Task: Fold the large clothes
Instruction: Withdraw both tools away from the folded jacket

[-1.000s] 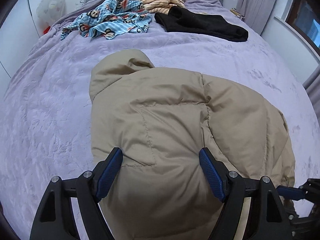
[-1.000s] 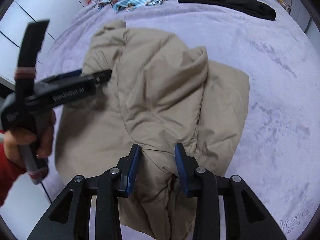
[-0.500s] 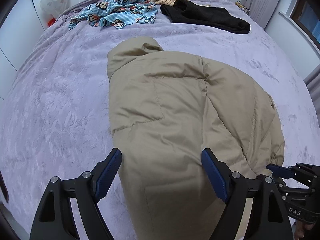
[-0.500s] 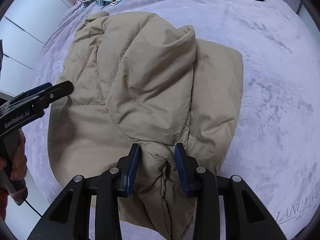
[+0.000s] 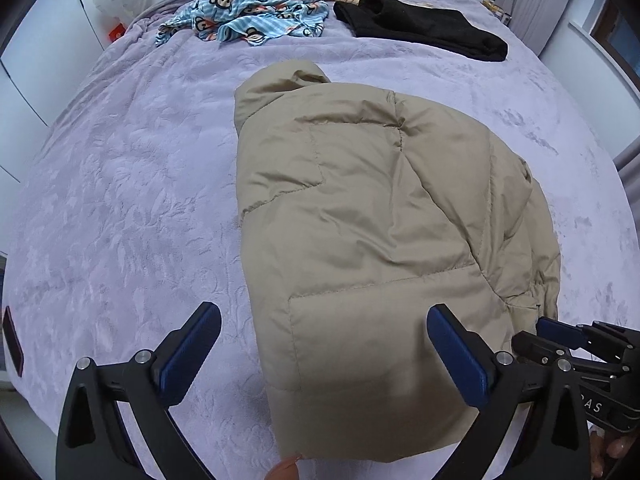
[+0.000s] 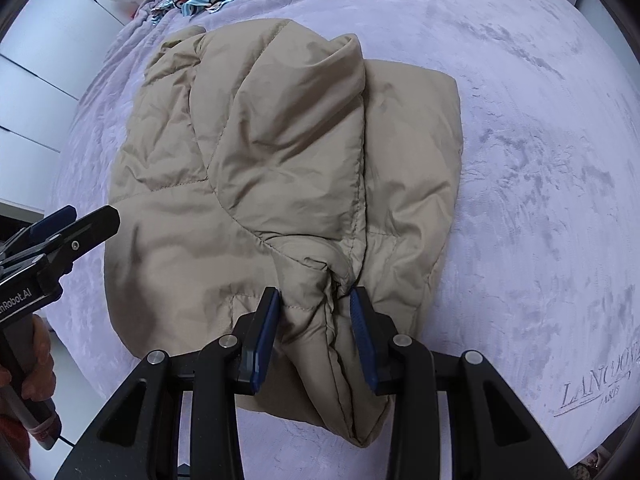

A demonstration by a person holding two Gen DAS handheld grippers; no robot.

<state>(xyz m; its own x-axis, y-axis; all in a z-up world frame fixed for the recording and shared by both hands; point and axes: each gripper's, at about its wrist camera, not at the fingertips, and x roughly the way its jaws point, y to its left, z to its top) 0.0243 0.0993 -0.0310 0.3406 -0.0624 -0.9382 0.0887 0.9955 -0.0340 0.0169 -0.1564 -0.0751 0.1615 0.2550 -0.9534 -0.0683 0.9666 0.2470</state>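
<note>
The puffy beige quilted jacket (image 5: 372,240) lies on the lilac plush bedspread (image 5: 120,200), its long axis running from the near hem away toward its hood. The right gripper (image 6: 314,334) is pinching a bunched fold at the jacket's near right corner. The left gripper (image 5: 320,356), jaws spread wide and holding nothing, hovers over the jacket's near left hem, so it is likely the hand to grasp that corner.
</note>
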